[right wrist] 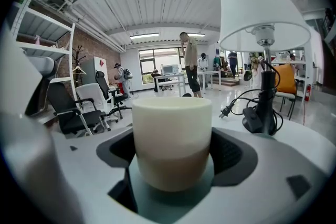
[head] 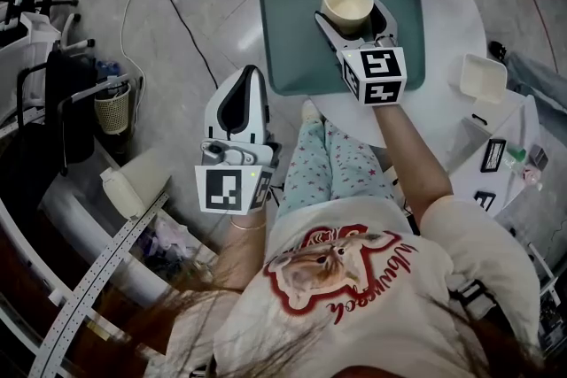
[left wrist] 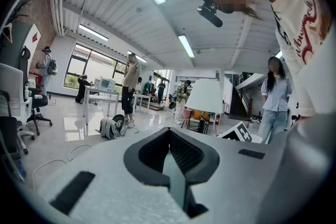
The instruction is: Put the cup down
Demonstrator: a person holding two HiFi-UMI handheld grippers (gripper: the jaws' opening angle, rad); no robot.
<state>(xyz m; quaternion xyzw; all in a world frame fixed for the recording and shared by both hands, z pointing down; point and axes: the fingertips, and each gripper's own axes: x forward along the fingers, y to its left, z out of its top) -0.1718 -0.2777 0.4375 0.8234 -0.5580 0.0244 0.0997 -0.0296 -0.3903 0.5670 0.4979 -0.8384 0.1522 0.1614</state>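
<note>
Cup [head: 347, 3] upright between jaws of right gripper [head: 352, 19], pads closed on both sides; base at or just above green tray [head: 288, 57], contact unclear.
Advice: seat base flat, part jaws evenly, withdraw straight back.
Left gripper [head: 251, 75] off table, jaws together, empty.
Tray on round white table [head: 461, 22].
Lamp [right wrist: 262, 8] beyond; open office, chairs, people far off.

One cup [head: 347, 3], one tray [head: 282, 57], one round table [head: 452, 13], one lamp [right wrist: 262, 5], two claws [head: 251, 77] [head: 353, 24].

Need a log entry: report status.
Right gripper shut on cream cup, low over green tray. Left gripper shut, empty, beside table. Nothing blocking the tray.
</note>
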